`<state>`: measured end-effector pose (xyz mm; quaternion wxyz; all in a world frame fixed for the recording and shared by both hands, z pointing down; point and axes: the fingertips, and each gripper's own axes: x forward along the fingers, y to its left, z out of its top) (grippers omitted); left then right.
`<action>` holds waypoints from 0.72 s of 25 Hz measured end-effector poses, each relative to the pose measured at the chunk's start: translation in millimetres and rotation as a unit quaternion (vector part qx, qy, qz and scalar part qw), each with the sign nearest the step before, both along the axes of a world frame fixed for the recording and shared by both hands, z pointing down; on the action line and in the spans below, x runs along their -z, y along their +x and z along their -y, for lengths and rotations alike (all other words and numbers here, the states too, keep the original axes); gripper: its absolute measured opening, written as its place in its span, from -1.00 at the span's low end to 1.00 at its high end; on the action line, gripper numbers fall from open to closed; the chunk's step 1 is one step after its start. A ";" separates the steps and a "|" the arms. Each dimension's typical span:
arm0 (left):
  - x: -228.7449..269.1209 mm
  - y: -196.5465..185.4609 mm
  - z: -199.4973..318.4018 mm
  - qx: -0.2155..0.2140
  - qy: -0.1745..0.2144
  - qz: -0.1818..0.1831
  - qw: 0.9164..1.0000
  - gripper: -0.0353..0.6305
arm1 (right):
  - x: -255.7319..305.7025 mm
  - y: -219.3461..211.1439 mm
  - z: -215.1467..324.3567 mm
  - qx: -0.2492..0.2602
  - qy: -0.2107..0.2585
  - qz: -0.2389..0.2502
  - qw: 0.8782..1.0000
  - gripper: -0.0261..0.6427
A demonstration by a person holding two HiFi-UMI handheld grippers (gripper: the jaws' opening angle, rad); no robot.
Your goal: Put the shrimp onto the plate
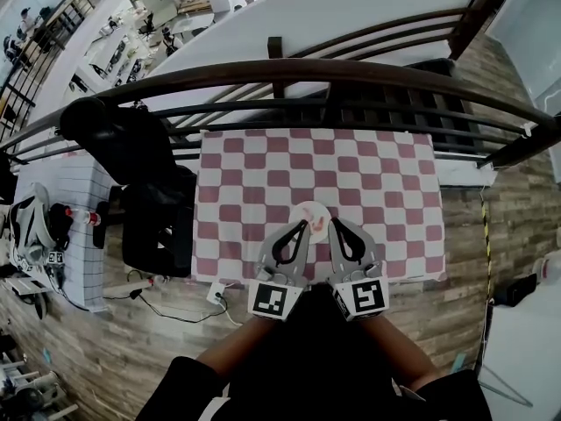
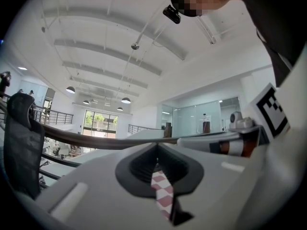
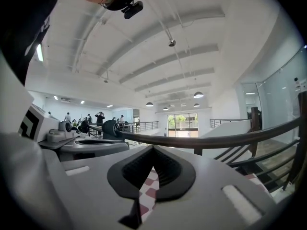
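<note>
Left tool [image 1: 305, 225], right tool [image 1: 334, 224] closed, checkered tablecloth [image 1: 263, 174], dark railing [image 1: 280, 70], wood floor [image 1: 131, 340]

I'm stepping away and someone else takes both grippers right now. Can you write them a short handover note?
Left gripper: shut, nothing between its jaws.
Right gripper: shut, empty too.
Things: the plate sits on the checked tablecloth just ahead of both gripper tips; a small pinkish piece, apparently the shrimp, lies on it.
Done: the shrimp looks placed.
Left: likely only to pull back; check closely, it shows small.
</note>
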<state>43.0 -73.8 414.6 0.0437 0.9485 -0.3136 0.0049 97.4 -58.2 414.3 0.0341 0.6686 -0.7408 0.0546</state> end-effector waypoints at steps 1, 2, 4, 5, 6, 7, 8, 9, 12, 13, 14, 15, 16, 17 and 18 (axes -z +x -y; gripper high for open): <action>0.2 -2.9 -0.8 0.000 -0.001 -0.001 1.000 -0.87 | 1.5 -3.8 -1.8 -0.002 0.003 -0.002 1.000 -0.93; -0.1 -5.3 -1.6 -0.001 -0.002 -0.001 1.000 -0.87 | 2.5 -7.1 -3.3 -0.003 0.004 -0.006 1.000 -0.93; -0.7 -9.5 -3.2 -0.003 -0.003 -0.002 1.000 -0.87 | 3.6 -12.5 -5.1 -0.005 0.007 -0.017 1.000 -0.93; -0.7 -11.6 -3.9 -0.004 -0.003 -0.002 1.000 -0.87 | 4.0 -15.1 -5.4 -0.003 0.009 -0.025 1.000 -0.93; -0.7 -14.1 -4.5 -0.004 -0.003 -0.002 1.000 -0.87 | 4.1 -18.0 -5.7 -0.001 0.011 -0.032 0.999 -0.93; -0.7 -16.7 -5.0 -0.005 -0.002 -0.002 1.000 -0.87 | 4.0 -20.9 -6.0 0.001 0.013 -0.037 0.999 -0.93; -0.8 -19.4 -5.0 -0.005 -0.002 -0.002 1.000 -0.87 | 3.5 -23.7 -6.3 0.001 0.013 -0.039 0.999 -0.93; -0.9 -22.0 -4.7 -0.004 -0.003 -0.003 1.000 -0.87 | 2.9 -26.3 -6.4 0.000 0.013 -0.039 0.999 -0.93; -0.3 -28.9 -2.7 -0.002 -0.002 -0.007 1.000 -0.87 | 2.0 -33.1 -5.4 0.000 0.011 -0.038 0.999 -0.93; -0.1 -31.1 -2.3 -0.001 0.000 -0.007 1.000 -0.87 | 2.5 -35.1 -4.9 0.000 0.012 -0.037 0.999 -0.93; -0.1 -33.4 -2.1 -0.001 0.001 -0.007 1.000 -0.87 | 3.0 -37.0 -4.3 0.001 0.012 -0.038 0.999 -0.93; -0.2 -35.8 -1.9 0.000 0.000 -0.007 1.000 -0.87 | 3.2 -38.9 -3.8 0.001 0.012 -0.039 0.999 -0.93; -0.4 -38.3 -1.6 0.001 -0.001 -0.008 1.000 -0.87 | 3.0 -40.9 -3.1 0.002 0.012 -0.040 0.999 -0.93; -0.6 -40.9 -0.9 0.003 -0.003 -0.008 1.000 -0.87 | 2.5 -43.3 -2.2 0.004 0.012 -0.041 0.999 -0.93; -0.9 -43.3 -0.1 0.004 -0.003 -0.008 1.000 -0.87 | 2.0 -46.0 -1.1 0.006 0.012 -0.043 0.999 -0.93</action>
